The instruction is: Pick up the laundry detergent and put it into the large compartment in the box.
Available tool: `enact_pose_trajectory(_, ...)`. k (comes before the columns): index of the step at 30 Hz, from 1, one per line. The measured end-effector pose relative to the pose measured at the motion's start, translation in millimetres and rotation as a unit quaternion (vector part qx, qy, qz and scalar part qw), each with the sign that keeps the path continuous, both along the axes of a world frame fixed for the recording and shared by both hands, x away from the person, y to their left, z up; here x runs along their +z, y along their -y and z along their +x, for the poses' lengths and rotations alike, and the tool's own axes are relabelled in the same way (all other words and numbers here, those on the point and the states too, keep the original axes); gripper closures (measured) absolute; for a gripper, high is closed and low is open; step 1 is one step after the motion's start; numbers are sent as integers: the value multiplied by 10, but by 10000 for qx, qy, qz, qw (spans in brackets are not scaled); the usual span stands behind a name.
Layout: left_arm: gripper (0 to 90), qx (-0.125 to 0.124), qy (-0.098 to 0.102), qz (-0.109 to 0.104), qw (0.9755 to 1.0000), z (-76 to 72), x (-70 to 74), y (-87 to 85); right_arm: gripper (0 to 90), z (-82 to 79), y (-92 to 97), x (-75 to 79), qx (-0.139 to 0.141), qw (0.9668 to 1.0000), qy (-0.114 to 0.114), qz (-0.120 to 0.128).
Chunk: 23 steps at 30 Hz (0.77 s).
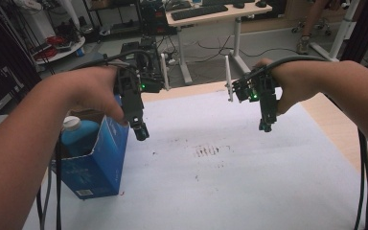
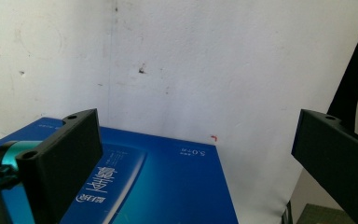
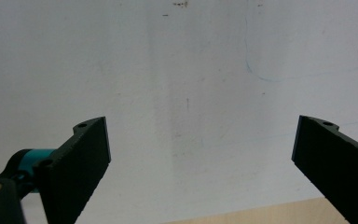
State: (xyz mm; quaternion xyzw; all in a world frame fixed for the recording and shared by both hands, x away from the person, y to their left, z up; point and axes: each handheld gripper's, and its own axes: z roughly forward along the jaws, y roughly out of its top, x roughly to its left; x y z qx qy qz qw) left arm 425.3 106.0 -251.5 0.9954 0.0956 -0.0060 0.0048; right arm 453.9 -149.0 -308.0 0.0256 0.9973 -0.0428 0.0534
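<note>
Left gripper [image 1: 141,130] spread empty beside blue carton [image 1: 100,160] at lower left, right gripper [image 1: 265,125] spread empty right of centre.

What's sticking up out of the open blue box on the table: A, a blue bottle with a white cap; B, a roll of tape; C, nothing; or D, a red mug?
A: in the high view, a blue bottle with a white cap stands inside the open blue box under the left tool.

We hold two black grippers: the left gripper [image 1: 141,132] and right gripper [image 1: 265,126] show green lights, teal jaw mounts, screw holes and trailing black cables.
</note>
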Motion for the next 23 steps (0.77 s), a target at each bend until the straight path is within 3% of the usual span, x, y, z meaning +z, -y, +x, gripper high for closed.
enact_pose_trajectory(23, 17, -43, -60, -7, 10000, -22, -24, 30, 34, 8, 5, -2, -25, 10000, -16, 26)
